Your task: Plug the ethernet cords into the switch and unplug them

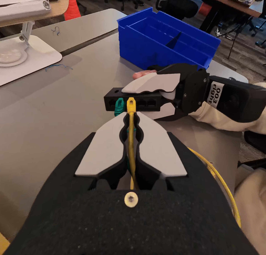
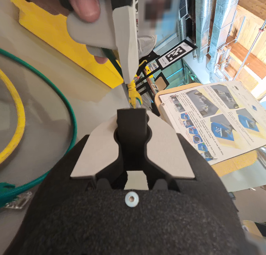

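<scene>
The black switch [image 1: 145,104] is held just above the grey table, ports facing me. A green plug [image 1: 119,106] and a yellow plug [image 1: 131,105] sit side by side in its ports. My left gripper [image 1: 130,116] is shut on the yellow cord [image 1: 131,140] just behind its plug. My right gripper [image 1: 144,102] comes in from the right and is shut on the switch, one finger on top and one underneath. In the right wrist view the switch [image 2: 131,132] sits between my right gripper's [image 2: 131,118] fingers, with the yellow plug [image 2: 133,95] and the left gripper [image 2: 128,81] beyond.
A blue divided bin [image 1: 158,46] stands behind the switch. A white stand base [image 1: 28,53] is at the far left. Loops of green cord [image 2: 64,101] and yellow cord [image 2: 18,118] lie on the table. A printed instruction sheet [image 2: 215,118] and a yellow box [image 2: 64,39] are nearby.
</scene>
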Demonstrator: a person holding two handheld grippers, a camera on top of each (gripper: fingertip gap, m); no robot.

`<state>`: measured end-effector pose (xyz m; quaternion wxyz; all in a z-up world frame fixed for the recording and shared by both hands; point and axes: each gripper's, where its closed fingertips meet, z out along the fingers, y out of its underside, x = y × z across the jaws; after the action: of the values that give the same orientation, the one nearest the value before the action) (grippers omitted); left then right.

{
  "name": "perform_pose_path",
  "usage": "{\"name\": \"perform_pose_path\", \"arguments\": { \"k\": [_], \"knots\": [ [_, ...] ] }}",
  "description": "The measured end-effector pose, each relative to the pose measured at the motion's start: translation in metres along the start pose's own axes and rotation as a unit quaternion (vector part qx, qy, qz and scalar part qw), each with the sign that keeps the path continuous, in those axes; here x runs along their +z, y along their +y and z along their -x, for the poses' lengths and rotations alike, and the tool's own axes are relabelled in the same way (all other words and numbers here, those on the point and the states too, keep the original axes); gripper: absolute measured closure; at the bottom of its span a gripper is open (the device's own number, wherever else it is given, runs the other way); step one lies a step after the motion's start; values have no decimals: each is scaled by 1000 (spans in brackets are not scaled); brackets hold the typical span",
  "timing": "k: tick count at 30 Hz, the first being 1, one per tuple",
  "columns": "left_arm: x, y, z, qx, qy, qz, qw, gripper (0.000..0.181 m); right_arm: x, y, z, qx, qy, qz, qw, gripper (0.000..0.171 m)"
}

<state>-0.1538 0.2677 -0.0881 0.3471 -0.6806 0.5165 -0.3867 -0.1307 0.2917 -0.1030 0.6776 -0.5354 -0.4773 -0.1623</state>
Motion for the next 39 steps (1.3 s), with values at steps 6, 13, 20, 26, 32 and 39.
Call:
{"name": "perform_pose_path", "arguments": {
  "k": [6,13,20,26,32,39],
  "knots": [
    [-1,3,3,6,-24,17,1000,175,5,5,3,7,-30,12,999,141],
    [1,14,3,-6,-41,54,998,175,13,31,9,14,-21,119,993,131],
    [1,17,4,11,-59,66,996,175,18,49,24,-2,-67,176,982,128],
    [-3,8,1,30,-39,44,998,175,15,30,18,12,-64,110,992,131],
    [0,4,2,52,-52,18,997,175,13,26,16,38,-60,92,993,133],
    [17,32,26,19,-69,50,996,175,11,-11,29,3,-78,33,996,142]
  ]
}}
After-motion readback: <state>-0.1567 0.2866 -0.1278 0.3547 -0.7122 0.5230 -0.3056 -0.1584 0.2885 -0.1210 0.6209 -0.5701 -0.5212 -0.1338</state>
